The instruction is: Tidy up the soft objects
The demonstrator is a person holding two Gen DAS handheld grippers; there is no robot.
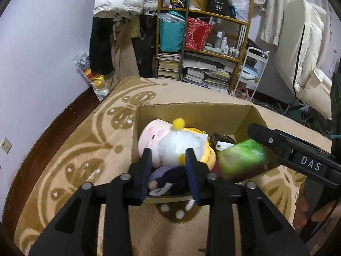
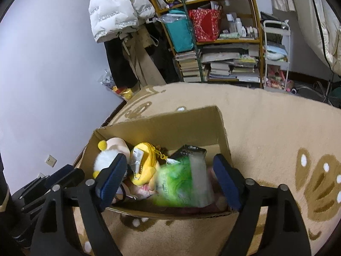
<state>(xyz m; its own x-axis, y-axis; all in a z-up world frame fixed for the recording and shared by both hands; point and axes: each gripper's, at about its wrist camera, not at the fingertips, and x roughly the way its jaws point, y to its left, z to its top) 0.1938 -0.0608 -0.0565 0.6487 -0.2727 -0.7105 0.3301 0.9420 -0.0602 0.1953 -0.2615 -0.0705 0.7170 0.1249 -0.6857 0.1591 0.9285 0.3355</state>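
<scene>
An open cardboard box (image 1: pixel 191 115) (image 2: pixel 162 125) sits on the patterned beige blanket. It holds a pink plush (image 1: pixel 152 136), a white plush with a yellow pompom (image 1: pixel 179 144) (image 2: pixel 102 160), a yellow pouch (image 2: pixel 145 160), a dark purple plush (image 1: pixel 168 175) and a green packaged item (image 1: pixel 243 155) (image 2: pixel 181 183). My left gripper (image 1: pixel 169 170) is open above the box's near left, empty. My right gripper (image 2: pixel 170 181) is wide open over the green package, apart from it. Its body shows in the left wrist view (image 1: pixel 298 155).
The blanket (image 2: pixel 266 128) covers the surface around the box. Behind stand a wooden shelf (image 1: pixel 213 42) with books and bags, hanging coats (image 1: pixel 119 4), a white cart (image 1: pixel 253 68) and a bag of toys (image 1: pixel 93 74) by the wall.
</scene>
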